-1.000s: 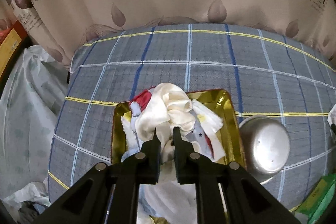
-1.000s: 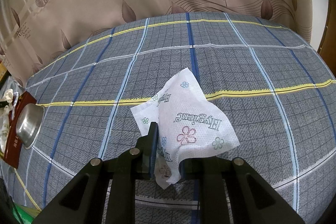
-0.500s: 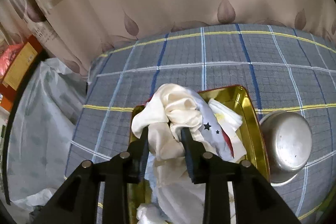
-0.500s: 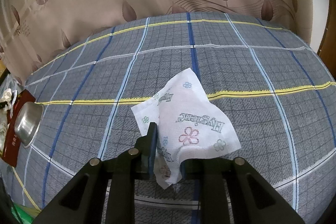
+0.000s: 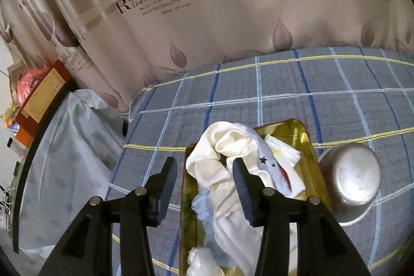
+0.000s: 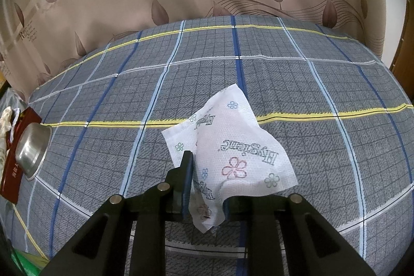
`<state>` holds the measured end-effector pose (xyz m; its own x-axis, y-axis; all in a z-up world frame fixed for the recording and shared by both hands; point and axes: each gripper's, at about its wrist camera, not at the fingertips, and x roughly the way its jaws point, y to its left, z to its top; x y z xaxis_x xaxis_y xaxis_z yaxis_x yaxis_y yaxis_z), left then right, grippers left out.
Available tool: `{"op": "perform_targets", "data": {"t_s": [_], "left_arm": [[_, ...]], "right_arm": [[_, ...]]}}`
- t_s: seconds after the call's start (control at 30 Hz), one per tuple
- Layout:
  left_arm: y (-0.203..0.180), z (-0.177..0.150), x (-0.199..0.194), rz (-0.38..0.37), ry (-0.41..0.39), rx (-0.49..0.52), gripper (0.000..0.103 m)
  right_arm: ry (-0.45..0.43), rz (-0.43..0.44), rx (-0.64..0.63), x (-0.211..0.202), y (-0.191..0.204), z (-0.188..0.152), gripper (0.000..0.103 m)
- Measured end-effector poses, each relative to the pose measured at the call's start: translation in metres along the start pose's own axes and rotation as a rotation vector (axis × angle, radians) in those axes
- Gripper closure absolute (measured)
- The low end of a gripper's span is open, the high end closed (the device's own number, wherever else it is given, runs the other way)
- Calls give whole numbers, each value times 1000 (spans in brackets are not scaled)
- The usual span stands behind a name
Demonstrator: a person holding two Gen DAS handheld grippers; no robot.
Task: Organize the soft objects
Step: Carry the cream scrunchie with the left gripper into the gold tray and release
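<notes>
A gold tray (image 5: 306, 136) on the plaid bedspread holds a heap of soft cloths: a cream satin cloth (image 5: 227, 144), a pale blue cloth with stars (image 5: 269, 164) and white cloths. My left gripper (image 5: 204, 172) is open above the tray's left edge and holds nothing. In the right wrist view a white printed tissue (image 6: 233, 146) with flower marks is pinched in my right gripper (image 6: 207, 188), which is shut on it a little above the bedspread.
A steel bowl (image 5: 354, 177) lies overturned right of the tray; it also shows at the far left of the right wrist view (image 6: 32, 149). A plastic-covered pile (image 5: 64, 159) sits left of the bed. A leaf-print curtain (image 5: 233, 4) hangs behind.
My left gripper has opened and let go of the cream cloth, which lies on the heap in the tray, and has drawn back and left. The right gripper and tissue have barely moved.
</notes>
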<state>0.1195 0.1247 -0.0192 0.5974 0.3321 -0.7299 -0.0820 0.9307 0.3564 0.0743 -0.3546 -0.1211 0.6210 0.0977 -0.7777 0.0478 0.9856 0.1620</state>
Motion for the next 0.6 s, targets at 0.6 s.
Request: {"op": "perform_targets", "data": {"t_s": [0.6], "left_arm": [[17,-32,-52,-48,-64,-88,57]], "right_arm": [[43,-25,-9,3,3,6,85]]}}
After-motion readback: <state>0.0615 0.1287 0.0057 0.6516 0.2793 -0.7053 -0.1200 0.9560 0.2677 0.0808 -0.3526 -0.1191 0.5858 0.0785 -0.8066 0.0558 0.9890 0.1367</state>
